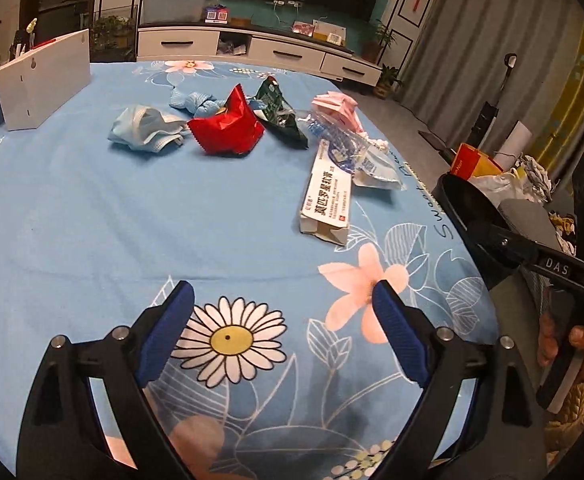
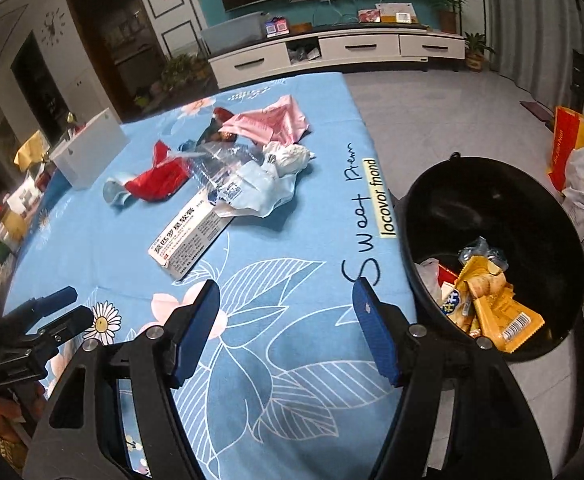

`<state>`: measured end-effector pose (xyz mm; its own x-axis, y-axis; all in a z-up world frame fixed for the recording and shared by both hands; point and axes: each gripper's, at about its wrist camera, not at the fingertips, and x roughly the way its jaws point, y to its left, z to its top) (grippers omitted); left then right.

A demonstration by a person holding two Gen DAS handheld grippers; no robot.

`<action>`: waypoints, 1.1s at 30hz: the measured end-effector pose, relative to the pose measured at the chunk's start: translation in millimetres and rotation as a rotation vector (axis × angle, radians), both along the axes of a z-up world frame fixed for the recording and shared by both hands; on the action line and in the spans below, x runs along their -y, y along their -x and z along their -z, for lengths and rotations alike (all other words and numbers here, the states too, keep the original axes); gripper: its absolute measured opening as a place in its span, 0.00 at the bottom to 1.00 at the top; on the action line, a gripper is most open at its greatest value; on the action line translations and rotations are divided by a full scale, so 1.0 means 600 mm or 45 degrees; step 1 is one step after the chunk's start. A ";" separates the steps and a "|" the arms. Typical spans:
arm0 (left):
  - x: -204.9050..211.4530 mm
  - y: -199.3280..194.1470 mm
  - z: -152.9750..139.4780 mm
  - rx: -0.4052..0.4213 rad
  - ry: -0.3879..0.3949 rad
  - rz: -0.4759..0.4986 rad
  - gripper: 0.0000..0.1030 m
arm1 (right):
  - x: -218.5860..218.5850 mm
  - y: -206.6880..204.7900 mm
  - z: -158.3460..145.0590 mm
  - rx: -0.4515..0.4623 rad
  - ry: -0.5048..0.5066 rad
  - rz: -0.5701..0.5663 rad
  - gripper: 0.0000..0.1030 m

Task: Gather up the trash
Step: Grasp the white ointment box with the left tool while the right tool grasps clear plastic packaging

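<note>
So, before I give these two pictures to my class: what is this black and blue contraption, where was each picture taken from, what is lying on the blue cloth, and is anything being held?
There is no robot here. A person carries a hand-held gripper in each hand, and each has a camera looking forward along its two blue-padded fingers. One picture comes from the left hand-held gripper, the other from the right hand-held gripper. Both stand open over the blue flowered cloth and hold nothing.

On the cloth lies the trash: a crumpled face mask, a red wrapper, a dark green wrapper, a pink packet, a crushed clear bottle and a long white carton. A white box stands apart at the cloth's far left.

Beside the cloth stands a black bin, already holding yellow wrappers.
</note>
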<state>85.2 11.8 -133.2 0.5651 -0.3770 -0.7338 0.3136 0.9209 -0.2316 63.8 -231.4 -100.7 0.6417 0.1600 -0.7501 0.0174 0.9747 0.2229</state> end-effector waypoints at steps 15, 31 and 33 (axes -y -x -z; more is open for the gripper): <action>0.070 -0.074 0.020 0.006 -0.035 0.097 0.88 | -0.028 -0.105 0.016 0.021 0.039 -0.095 0.66; 0.147 -0.135 0.043 0.002 -0.109 0.197 0.60 | -0.045 -0.215 0.051 -0.012 0.037 -0.213 0.62; 0.147 -0.135 0.046 0.002 -0.113 0.194 0.53 | -0.049 -0.213 0.052 -0.013 0.031 -0.241 0.50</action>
